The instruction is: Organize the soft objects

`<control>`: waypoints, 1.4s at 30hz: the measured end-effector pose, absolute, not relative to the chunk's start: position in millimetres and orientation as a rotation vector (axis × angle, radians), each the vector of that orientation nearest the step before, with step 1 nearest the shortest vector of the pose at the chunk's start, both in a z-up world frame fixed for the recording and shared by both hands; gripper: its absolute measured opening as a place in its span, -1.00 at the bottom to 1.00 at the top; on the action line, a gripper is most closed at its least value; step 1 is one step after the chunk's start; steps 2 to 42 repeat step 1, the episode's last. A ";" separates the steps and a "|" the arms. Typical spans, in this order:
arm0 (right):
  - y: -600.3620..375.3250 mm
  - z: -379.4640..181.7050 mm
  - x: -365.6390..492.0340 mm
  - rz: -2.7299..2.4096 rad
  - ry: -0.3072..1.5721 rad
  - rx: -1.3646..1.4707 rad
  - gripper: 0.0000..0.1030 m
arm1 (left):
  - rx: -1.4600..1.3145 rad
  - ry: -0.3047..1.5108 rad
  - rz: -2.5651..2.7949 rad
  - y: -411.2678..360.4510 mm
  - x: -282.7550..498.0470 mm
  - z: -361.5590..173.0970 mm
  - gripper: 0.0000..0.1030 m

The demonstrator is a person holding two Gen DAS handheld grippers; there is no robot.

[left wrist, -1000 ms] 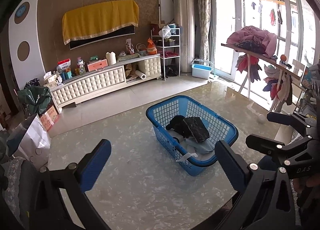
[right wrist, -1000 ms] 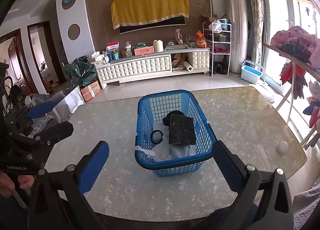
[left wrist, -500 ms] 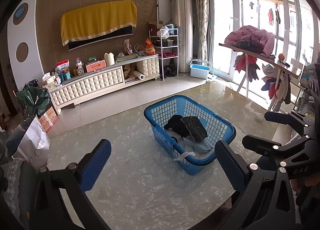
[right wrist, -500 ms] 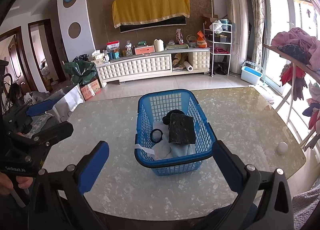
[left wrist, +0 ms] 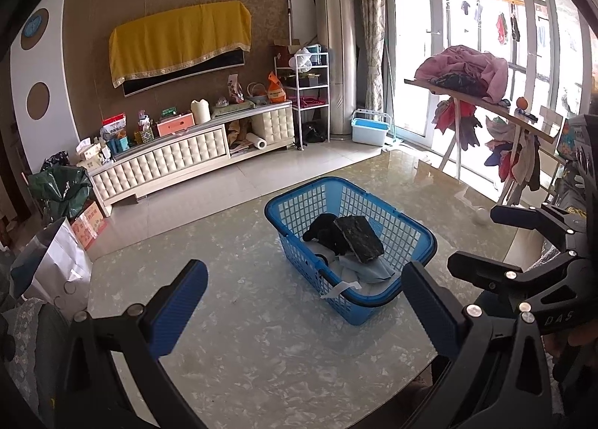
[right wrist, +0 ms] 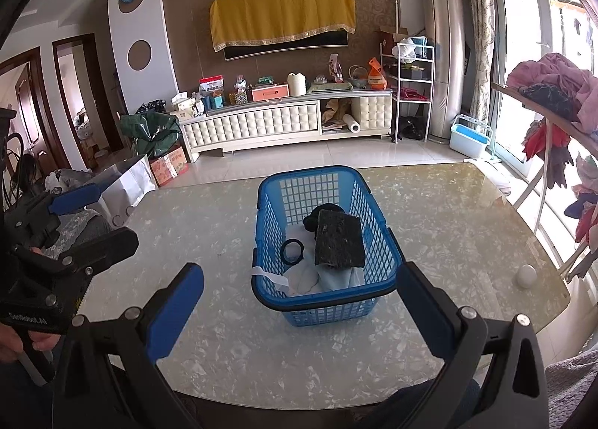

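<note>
A blue plastic basket (right wrist: pixel 377 212) stands on the marble table (right wrist: pixel 448 212). In it lie a dark folded cloth (right wrist: pixel 338 242), a black item (right wrist: pixel 321 214), a black ring (right wrist: pixel 292 251) and pale blue and white cloth (right wrist: pixel 321 279). The basket also shows in the left wrist view (left wrist: pixel 411 231). My right gripper (right wrist: pixel 299 313) is open and empty, held back over the table's near edge in front of the basket. My left gripper (left wrist: pixel 302 305) is open and empty, left of the basket and above the table.
A small white ball (right wrist: pixel 525 275) lies near the table's right edge. A rack with piled clothes (right wrist: pixel 557 92) stands to the right. A white paper bag (left wrist: pixel 59 264) stands by the table's left side. A TV cabinet (right wrist: pixel 284 122) lines the far wall.
Both grippers have drawn back slightly from the basket and stayed open. The basket and its contents have not moved.
</note>
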State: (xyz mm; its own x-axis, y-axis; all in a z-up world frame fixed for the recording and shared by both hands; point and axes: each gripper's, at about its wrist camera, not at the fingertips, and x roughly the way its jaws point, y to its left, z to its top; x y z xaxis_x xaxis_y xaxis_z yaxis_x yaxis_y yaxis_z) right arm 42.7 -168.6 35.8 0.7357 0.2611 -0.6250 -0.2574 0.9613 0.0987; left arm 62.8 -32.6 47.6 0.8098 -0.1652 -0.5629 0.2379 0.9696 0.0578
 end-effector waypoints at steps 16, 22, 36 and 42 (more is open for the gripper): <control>-168.8 35.6 43.0 0.286 0.687 0.005 0.99 | 0.122 0.590 -0.213 -32.2 63.0 47.7 1.00; -168.8 35.6 43.0 0.286 0.687 0.005 0.99 | 0.122 0.590 -0.213 -32.2 63.0 47.7 1.00; -168.8 35.6 43.0 0.286 0.687 0.005 0.99 | 0.122 0.590 -0.213 -32.2 63.0 47.7 1.00; -168.8 35.6 43.0 0.286 0.687 0.005 0.99 | 0.122 0.590 -0.213 -32.2 63.0 47.7 1.00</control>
